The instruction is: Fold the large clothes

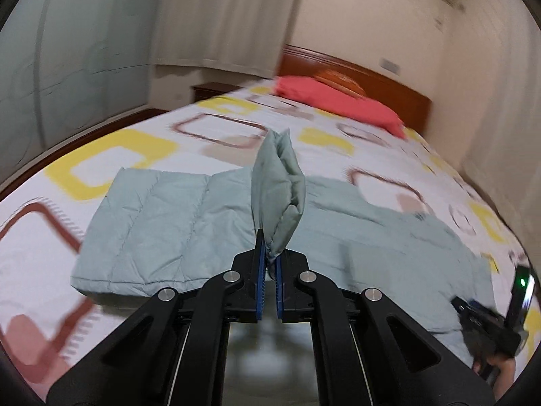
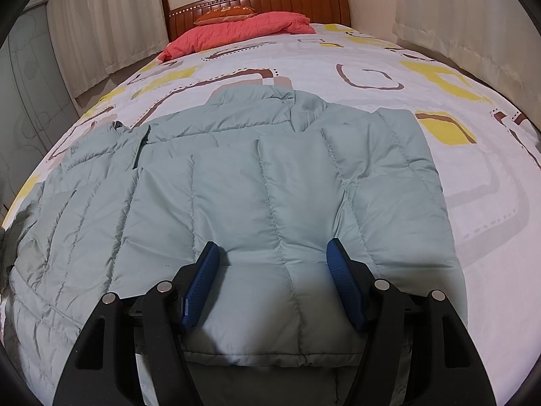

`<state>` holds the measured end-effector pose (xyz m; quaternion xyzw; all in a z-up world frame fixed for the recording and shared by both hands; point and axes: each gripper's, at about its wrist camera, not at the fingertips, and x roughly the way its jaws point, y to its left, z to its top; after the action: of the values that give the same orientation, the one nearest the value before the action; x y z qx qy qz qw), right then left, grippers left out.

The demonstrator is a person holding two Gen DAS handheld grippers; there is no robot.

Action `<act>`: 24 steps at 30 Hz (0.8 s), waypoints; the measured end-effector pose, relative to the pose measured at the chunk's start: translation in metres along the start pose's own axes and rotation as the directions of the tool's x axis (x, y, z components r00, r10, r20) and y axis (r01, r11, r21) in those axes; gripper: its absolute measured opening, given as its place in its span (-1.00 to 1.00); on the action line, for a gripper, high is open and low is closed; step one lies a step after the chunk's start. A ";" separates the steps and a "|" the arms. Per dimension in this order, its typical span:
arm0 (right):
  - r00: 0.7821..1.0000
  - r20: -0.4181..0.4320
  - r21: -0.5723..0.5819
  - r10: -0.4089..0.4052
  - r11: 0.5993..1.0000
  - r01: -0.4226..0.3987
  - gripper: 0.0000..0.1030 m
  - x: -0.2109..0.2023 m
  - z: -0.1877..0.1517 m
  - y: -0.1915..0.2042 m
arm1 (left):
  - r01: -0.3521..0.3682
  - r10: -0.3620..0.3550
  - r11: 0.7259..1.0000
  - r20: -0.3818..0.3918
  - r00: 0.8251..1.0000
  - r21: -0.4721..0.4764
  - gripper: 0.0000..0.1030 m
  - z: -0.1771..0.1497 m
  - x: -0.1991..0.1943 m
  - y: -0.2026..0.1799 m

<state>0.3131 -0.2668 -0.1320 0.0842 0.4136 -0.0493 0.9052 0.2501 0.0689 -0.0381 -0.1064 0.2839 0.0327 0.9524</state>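
Observation:
A pale green quilted puffer jacket (image 2: pixel 253 176) lies spread on the bed, its collar toward the headboard. In the left wrist view my left gripper (image 1: pixel 270 257) is shut on a pinched-up fold of the jacket (image 1: pixel 279 189), which stands above the flat part of the jacket (image 1: pixel 162 223). The background there is blurred. My right gripper (image 2: pixel 273 245) is open and low over the jacket near its hem, with a puffy panel between its blue pads (image 2: pixel 203 280). I cannot tell whether the pads touch it. The right gripper (image 1: pixel 487 324) also shows at the lower right, held by a hand.
The bed sheet (image 2: pixel 372 54) is white with yellow and brown squares. A red quilt (image 2: pixel 236 32) and an orange cushion (image 2: pixel 225 12) lie by the wooden headboard (image 2: pixel 287 0). Curtains (image 2: pixel 101 23) hang on both sides. A dark nightstand (image 1: pixel 211 89) stands beyond the bed.

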 end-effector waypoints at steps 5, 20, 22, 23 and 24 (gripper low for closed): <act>1.000 0.000 0.002 0.003 1.000 -0.003 0.27 0.000 0.000 0.000 | 0.074 -0.073 0.987 -0.015 0.997 0.142 -0.91 -0.014 0.012 -0.071; 1.000 0.004 0.010 0.014 1.000 -0.014 0.28 0.000 -0.002 -0.002 | 0.114 -0.059 0.942 -0.179 0.982 0.316 -0.82 -0.072 0.055 -0.134; 1.000 0.004 0.011 0.016 1.000 -0.016 0.28 0.000 -0.002 -0.002 | 0.138 -0.084 0.943 -0.186 0.979 0.301 -0.45 -0.071 0.050 -0.131; 1.000 0.004 0.011 0.015 1.000 -0.015 0.28 0.000 -0.002 -0.002 | 0.150 -0.100 0.946 -0.183 0.978 0.288 -0.29 -0.070 0.044 -0.129; 1.000 0.004 0.011 0.015 1.000 -0.015 0.28 0.000 -0.002 -0.002 | 0.153 -0.105 0.947 -0.176 0.979 0.282 0.01 -0.070 0.039 -0.128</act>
<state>0.3114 -0.2683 -0.1335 0.0922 0.4111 -0.0448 0.9058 0.2612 -0.0718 -0.0931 0.0156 0.3531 -0.0809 0.9320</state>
